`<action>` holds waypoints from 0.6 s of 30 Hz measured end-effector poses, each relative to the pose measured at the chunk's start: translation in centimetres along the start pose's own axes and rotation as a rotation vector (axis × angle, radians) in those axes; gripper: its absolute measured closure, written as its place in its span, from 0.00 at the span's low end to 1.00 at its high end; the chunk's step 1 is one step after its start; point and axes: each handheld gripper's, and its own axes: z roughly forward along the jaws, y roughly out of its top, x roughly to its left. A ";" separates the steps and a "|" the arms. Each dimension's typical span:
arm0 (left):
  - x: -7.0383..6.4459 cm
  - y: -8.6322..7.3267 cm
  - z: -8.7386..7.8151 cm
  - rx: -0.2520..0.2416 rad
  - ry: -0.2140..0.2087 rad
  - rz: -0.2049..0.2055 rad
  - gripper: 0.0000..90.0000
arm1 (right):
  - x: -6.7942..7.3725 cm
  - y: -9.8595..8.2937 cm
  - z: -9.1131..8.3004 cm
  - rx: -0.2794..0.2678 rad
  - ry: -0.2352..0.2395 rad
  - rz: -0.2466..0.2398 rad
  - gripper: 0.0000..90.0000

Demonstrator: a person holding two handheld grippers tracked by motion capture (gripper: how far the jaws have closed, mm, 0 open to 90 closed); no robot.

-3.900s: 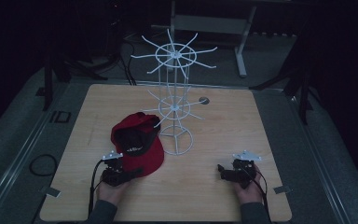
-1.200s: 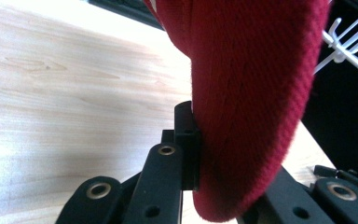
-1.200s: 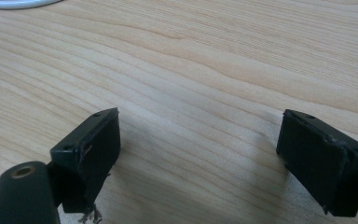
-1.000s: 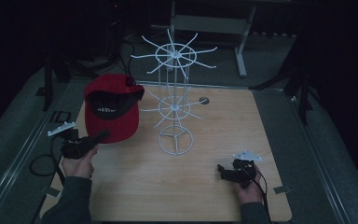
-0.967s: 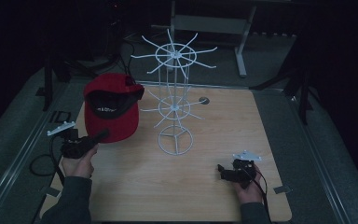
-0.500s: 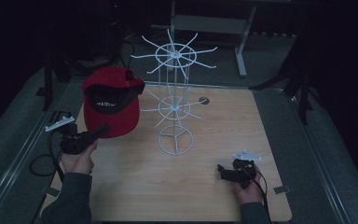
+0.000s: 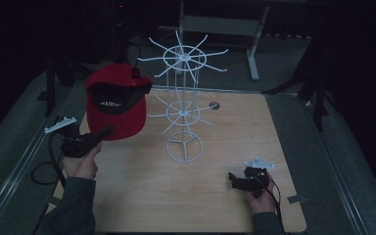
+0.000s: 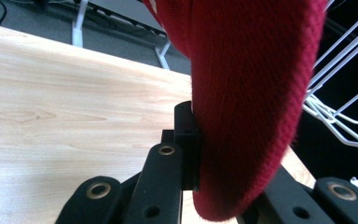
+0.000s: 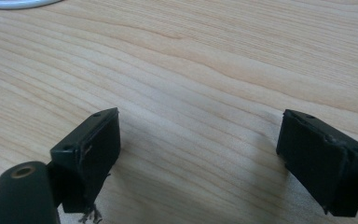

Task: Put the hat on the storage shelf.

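Red cap (image 7: 115, 105) is up in the air over the table's (image 7: 186, 196) left rear part, just left of the white wire rack (image 7: 183, 110). Cap stands roughly on end: long axis near vertical, brim end down by the left hand-held gripper (image 7: 105, 133), crown end up. Its open underside w/ dark lining and a label faces the high camera; lining sits toward the top. Upper right edge of cap is close to the rack's top ring of hooks; can't tell if touching.

Left hand-held gripper pinches the cap's low edge. In the left gripper view the jaws are pressed together on the red fabric (image 8: 251, 93), which rises up and away from them; rack wires (image 8: 335, 112) show at right.

Right hand-held gripper (image 7: 232, 180) rests low at the table's near right corner, well apart from cap and rack. Jaws spread wide, nothing between them, bare wood under them in the right gripper view (image 9: 198, 154).

Vs earlier: 3.9 s ago cap lay flat on the table by the rack base w/ left gripper at it. By 1.0 s ago it was lifted and off to the left; since 0.5 s ago it has gone a bit higher and nearer the rack top. Right gripper hasn't moved throughout.
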 end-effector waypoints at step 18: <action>-0.7 1.3 -0.3 -0.026 -0.009 0.013 0.95 | 0.0 0.0 0.0 -0.001 0.000 -0.001 0.15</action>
